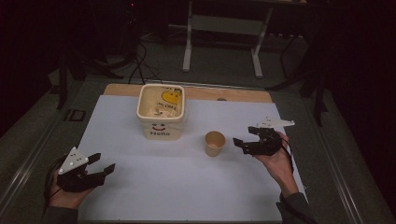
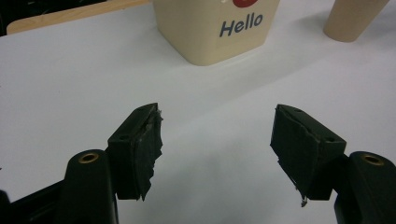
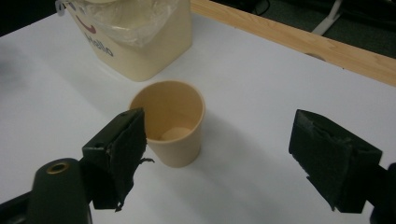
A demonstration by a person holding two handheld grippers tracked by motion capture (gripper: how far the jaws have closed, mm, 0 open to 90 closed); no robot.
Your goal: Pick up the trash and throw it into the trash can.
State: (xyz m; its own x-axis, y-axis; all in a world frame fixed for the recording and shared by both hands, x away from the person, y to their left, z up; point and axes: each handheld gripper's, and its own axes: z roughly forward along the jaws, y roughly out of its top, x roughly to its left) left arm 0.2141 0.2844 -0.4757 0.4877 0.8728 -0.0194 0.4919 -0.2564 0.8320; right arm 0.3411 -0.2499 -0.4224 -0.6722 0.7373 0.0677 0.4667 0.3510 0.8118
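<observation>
While both tongs hover over the white table [image 1: 140, 186], nothing is held in either. Biggest item is the cream bin [image 1: 160, 110] marked "Hello", lined with clear plastic, standing ahead of the left gripper [image 1: 103, 164] and up-left of the right one, well apart from both. Next, the paper cup [image 1: 215, 143], upright and open, sits just beside the bin's right corner, not touching it; it is just off the right gripper [image 1: 241, 145], in line with its left jaw tip in the right gripper view [image 3: 170, 122], not between the jaws. Right gripper jaws wide apart, pointing at the cup. Left gripper jaws wide too, aimed at the bin, bare table between them.
</observation>
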